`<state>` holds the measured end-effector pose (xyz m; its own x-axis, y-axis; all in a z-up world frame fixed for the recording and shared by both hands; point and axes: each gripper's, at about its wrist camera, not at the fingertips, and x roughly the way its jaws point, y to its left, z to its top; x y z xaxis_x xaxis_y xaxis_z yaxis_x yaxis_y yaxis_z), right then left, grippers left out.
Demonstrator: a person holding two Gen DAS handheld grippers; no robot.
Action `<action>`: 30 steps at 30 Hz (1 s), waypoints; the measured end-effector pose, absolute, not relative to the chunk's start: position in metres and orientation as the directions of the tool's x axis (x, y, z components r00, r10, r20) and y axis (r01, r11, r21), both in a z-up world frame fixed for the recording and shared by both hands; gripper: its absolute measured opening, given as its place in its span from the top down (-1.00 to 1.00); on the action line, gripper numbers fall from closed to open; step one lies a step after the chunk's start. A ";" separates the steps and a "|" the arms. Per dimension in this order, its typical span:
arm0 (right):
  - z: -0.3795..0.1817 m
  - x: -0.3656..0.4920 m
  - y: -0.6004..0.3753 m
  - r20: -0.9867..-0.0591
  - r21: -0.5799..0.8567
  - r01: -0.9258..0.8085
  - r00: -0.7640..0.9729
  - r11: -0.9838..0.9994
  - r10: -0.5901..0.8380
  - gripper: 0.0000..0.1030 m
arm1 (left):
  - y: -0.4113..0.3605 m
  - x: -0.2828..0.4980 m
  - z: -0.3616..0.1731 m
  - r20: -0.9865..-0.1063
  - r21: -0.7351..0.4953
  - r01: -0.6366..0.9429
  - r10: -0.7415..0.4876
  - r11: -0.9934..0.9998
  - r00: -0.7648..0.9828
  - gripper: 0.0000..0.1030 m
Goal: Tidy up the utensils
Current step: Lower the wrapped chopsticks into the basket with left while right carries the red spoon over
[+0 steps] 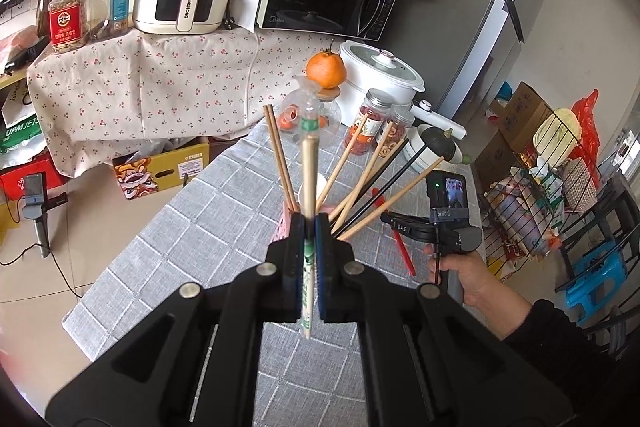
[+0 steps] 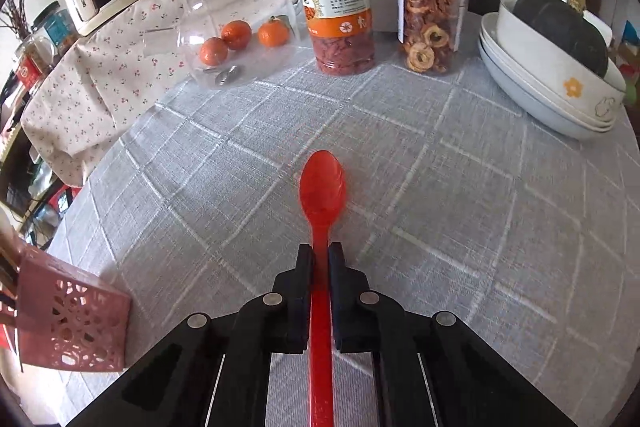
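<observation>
Chopsticks in a clear printed wrapper (image 1: 308,163) sit pinched in the left claw (image 1: 307,223), poised over the pink perforated plastic utensil holder (image 2: 74,323) at the counter's (image 2: 460,227) near left, where loose wooden and black chopsticks (image 1: 360,183) already fan out. The right claw (image 2: 320,255) is clamped on the long red plastic spoon (image 2: 322,187), low over the grey checked cloth. Lift the spoon level, carry it left, then tip its handle down into the holder.
</observation>
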<state>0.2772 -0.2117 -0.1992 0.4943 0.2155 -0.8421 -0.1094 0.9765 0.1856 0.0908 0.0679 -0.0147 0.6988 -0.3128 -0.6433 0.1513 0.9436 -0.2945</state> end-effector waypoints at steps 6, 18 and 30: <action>-0.161 0.231 -0.223 -0.846 0.153 -0.117 0.498 0.981 0.192 0.85 | 0.063 0.086 -0.008 -0.617 -0.301 0.157 -0.318 0.941 0.720 0.89; -0.057 0.125 -0.221 -0.717 0.261 -0.164 0.627 0.951 0.304 0.85 | 0.043 0.087 0.004 -0.472 -0.294 0.181 -0.308 0.938 0.826 0.89; -0.015 0.079 -0.208 -0.500 0.526 -0.209 0.709 0.825 0.498 0.85 | 0.032 0.111 -0.018 -0.442 -0.225 0.150 -0.238 0.963 0.865 0.89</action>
<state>0.0788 -0.2080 -0.0146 0.7086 0.4981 -0.4998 -0.2087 0.8246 0.5258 0.1110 0.0323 -0.0179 0.8647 -0.2384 -0.4420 0.1504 0.9627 -0.2250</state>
